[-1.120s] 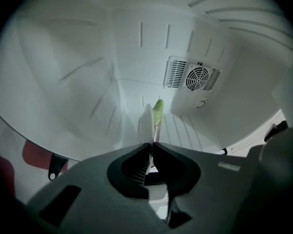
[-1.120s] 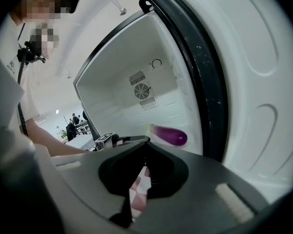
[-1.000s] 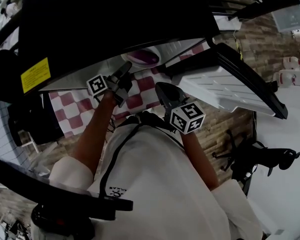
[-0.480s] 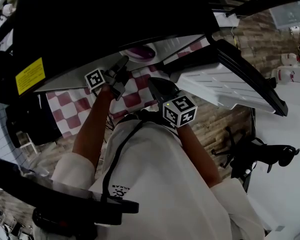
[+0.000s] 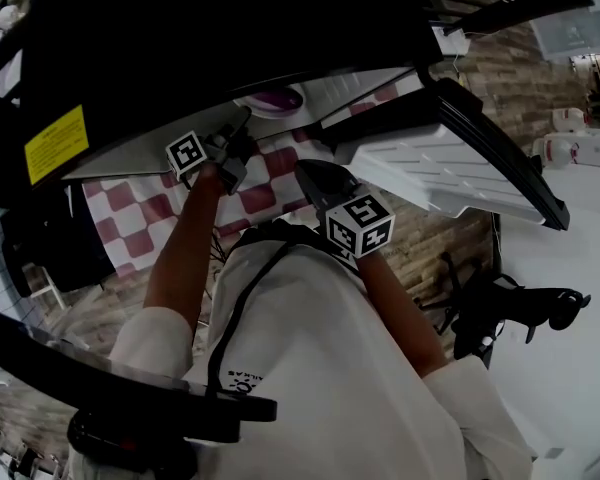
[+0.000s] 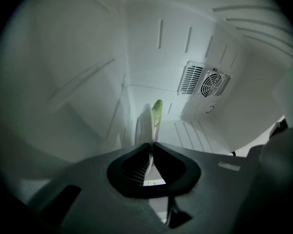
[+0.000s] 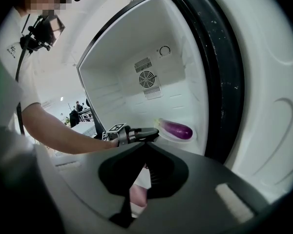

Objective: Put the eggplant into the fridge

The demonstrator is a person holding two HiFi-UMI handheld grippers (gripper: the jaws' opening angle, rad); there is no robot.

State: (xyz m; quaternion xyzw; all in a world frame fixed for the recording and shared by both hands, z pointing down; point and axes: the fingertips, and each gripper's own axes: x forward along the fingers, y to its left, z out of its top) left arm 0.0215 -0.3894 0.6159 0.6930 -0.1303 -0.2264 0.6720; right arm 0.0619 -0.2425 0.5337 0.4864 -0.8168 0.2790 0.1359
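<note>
One glossy purple eggplant (image 7: 177,129) on white plate (image 7: 185,138); left fingers (image 6: 129,167) seemingly pinch its rim, right fingers (image 7: 119,172) closed, empty.

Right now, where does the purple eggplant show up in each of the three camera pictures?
Head view: the eggplant is at top centre, a purple patch inside the open fridge.
Left gripper view: only its green stem end peeks over the plate, just above the jaws.
Right gripper view: right of centre, lying on the plate inside the fridge.
Shared landmark: the white plate beneath it, held by the left gripper.
</note>
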